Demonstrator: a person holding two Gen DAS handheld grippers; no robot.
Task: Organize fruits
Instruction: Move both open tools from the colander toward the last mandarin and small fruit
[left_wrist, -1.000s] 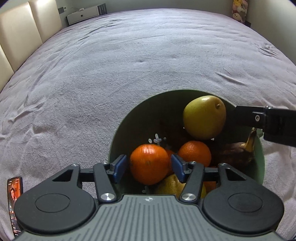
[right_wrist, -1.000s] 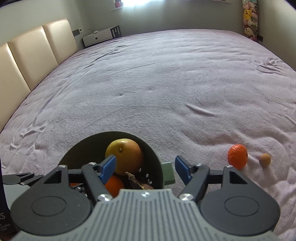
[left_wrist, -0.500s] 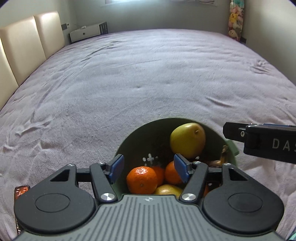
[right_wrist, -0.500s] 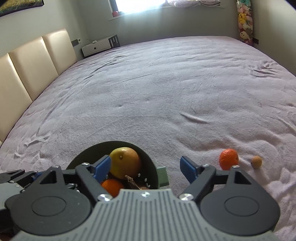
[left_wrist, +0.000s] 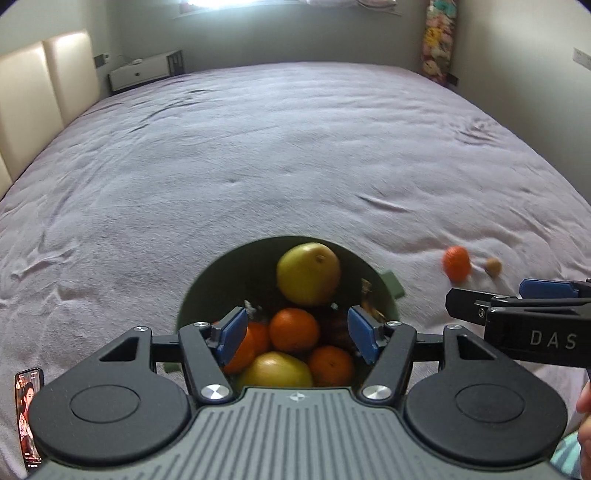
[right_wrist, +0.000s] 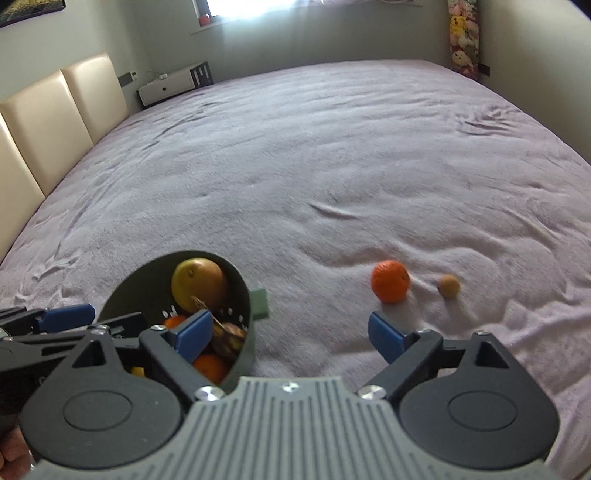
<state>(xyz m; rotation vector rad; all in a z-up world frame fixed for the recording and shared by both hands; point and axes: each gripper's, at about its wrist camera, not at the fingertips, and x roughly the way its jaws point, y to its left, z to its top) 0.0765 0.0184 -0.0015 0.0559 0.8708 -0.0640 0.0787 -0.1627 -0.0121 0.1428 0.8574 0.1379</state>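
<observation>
On the lilac bedspread (right_wrist: 332, 166) ahead of you, two loose fruits lie just beside each other but apart: an orange (right_wrist: 390, 281) and, to its right, a small brown fruit (right_wrist: 448, 285) too small to name. Your green bowl (right_wrist: 243, 295) sits to their left, already holding a yellow-green fruit (left_wrist: 308, 273), several oranges (left_wrist: 294, 329) and a darkened banana (right_wrist: 229, 338). Your right gripper (right_wrist: 288, 332) is empty, its jaws having just been opening wide, with only bedspread between them; the loose orange lies ahead and slightly right of its reach. Your left gripper (left_wrist: 297, 334) hangs over the bowl, released, its blue pads (left_wrist: 232, 332) clear of the fruit below. The orange looks firm, round and fairly light, so it will likely roll on the soft cover if you nudge it; take it across its widest middle, pads on opposite sides, and squeeze only enough to hold, since the peel can bruise. The small brown fruit probably needs a narrower, gentler pinch, and it could slip out sideways if your pads land off-centre.
</observation>
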